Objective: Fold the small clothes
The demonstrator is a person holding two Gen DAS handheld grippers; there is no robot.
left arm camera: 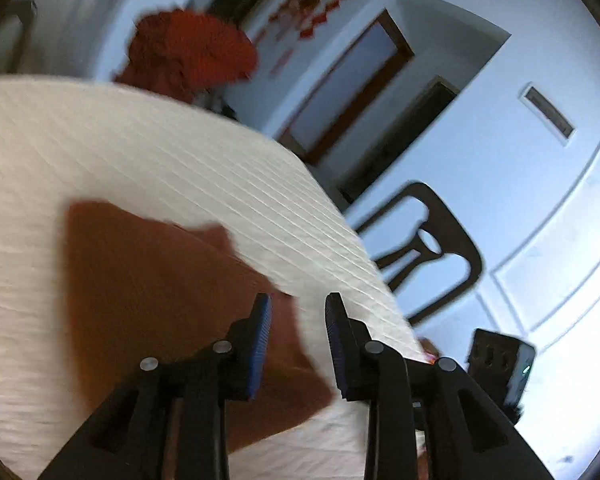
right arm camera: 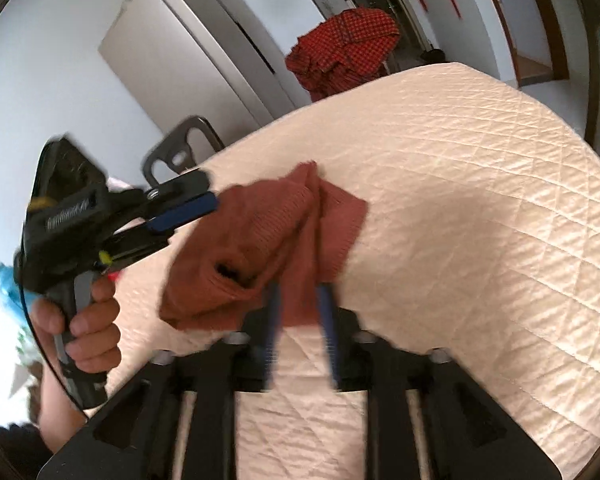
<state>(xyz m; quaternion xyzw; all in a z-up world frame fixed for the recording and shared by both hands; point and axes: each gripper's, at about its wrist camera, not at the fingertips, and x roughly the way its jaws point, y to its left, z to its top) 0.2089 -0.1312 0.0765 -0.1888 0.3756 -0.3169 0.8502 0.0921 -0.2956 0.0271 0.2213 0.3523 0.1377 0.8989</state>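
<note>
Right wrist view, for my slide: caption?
Both grippers open beside a rust-brown knit garment on the quilted table cover.

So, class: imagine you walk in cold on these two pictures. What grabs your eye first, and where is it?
A rust-brown garment lies rumpled on the cream quilted table cover, just ahead of the right claw, whose jaws stand apart. The left claw reaches in from the left edge. Beyond the table hangs a bright red checked cloth.

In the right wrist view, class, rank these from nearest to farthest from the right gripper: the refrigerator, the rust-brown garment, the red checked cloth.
1. Rust-brown garment, on the quilted cover just ahead of the right gripper.
2. Red checked cloth, beyond the far edge.
3. Refrigerator, against the wall, upper left.
</note>
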